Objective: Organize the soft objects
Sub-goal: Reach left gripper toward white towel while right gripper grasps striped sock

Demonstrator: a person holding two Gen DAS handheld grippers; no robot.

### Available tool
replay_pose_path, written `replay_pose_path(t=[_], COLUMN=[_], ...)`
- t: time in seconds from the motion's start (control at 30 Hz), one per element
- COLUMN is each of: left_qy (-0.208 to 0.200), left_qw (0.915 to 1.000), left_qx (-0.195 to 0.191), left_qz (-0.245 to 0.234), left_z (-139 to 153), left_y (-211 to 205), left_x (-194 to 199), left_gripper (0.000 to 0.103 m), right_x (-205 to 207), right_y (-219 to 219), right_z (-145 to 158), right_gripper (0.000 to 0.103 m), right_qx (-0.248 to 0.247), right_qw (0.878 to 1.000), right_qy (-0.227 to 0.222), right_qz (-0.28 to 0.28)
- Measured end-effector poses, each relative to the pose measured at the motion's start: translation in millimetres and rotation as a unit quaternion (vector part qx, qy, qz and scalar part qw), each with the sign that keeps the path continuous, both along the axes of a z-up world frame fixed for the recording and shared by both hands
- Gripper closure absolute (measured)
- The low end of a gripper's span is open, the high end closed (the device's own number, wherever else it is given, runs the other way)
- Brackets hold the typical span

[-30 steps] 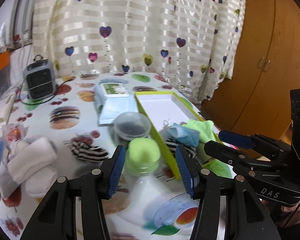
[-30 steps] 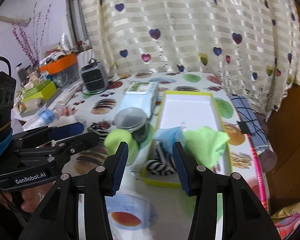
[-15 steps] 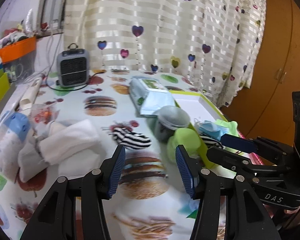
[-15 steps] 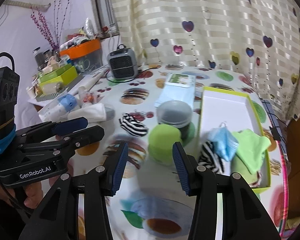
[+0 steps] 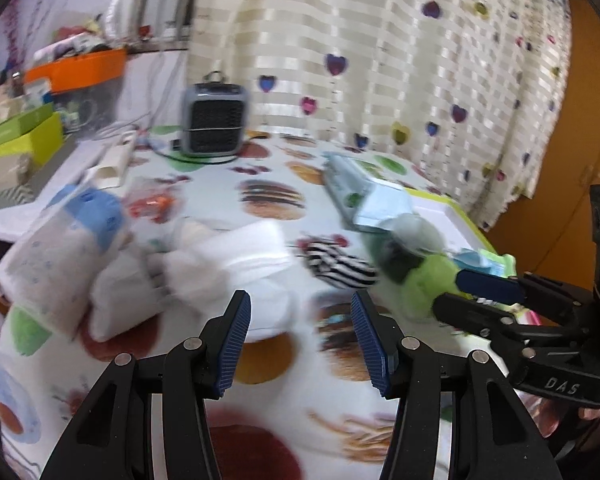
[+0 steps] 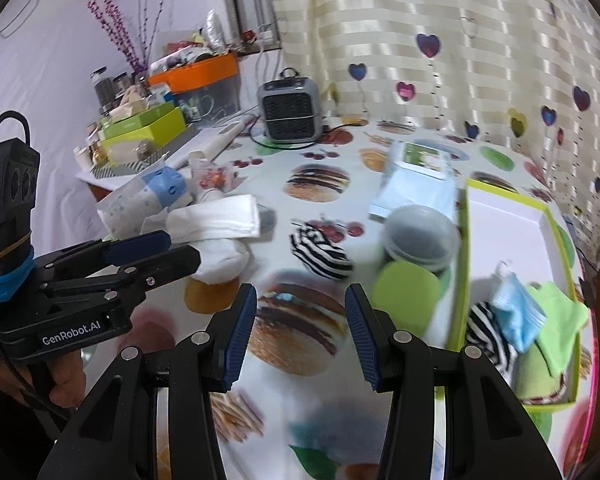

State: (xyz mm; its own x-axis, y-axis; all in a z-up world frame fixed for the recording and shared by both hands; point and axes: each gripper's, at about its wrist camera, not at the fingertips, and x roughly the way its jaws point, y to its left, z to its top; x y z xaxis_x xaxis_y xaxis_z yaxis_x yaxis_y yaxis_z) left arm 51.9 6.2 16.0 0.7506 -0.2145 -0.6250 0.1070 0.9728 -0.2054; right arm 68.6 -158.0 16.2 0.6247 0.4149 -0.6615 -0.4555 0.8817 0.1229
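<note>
A black-and-white striped sock lies on the patterned tablecloth, also in the left wrist view. White folded towels and white socks lie left of it. A green-rimmed white box at the right holds a striped sock, a blue face mask and a green cloth. My left gripper is open and empty above the table, short of the white socks. My right gripper is open and empty, short of the striped sock.
A green-lidded jar and a grey-lidded jar stand beside the box. A wipes pack, a small grey heater, a blue-and-white tissue pack and cluttered boxes sit farther back. Curtain behind.
Both grippers have swung left, away from the box and jars, toward the white towels and socks. Both stay open and empty.
</note>
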Motion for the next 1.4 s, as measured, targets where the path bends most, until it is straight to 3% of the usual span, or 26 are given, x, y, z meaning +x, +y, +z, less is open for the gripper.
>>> replay_pose_path(t=[0.5, 0.83, 1.03, 1.13, 1.2, 1.23, 1.27, 1.4], left_qy=[0.006, 0.0, 0.003, 0.004, 0.003, 0.002, 0.0, -0.004], left_qw=[0.9961, 0.9974, 0.9984, 0.9989, 0.9992, 0.9993, 0.9996, 0.9999], left_qx=[0.002, -0.009, -0.011, -0.01, -0.007, -0.006, -0.002, 0.006], left_qz=[0.088, 0.072, 0.055, 0.046, 0.039, 0.036, 0.029, 0.013], left_z=[-11, -13, -16, -16, -16, -16, -16, -16], left_y=[82, 81, 75, 72, 70, 70, 68, 65], left_x=[5, 17, 25, 33, 39, 41, 44, 57], left_gripper=[0.052, 0.051, 0.05, 0.049, 0.049, 0.048, 0.048, 0.048], right_x=[38, 76, 87, 88, 87, 87, 87, 82], right_y=[61, 60, 70, 75, 75, 74, 74, 68], right_z=[-13, -34, -49, -51, -51, -51, -50, -45], right_gripper=[0.056, 0.056, 0.056, 0.056, 0.065, 0.087, 0.091, 0.093], right_qx=[-0.001, -0.107, -0.17, -0.176, -0.172, -0.169, -0.166, -0.151], right_qw=[0.999, 0.994, 0.985, 0.984, 0.985, 0.985, 0.986, 0.988], right_qy=[0.015, 0.02, 0.026, 0.025, 0.024, 0.025, 0.024, 0.018], right_qz=[0.05, -0.003, 0.001, 0.007, 0.01, 0.01, 0.009, 0.004])
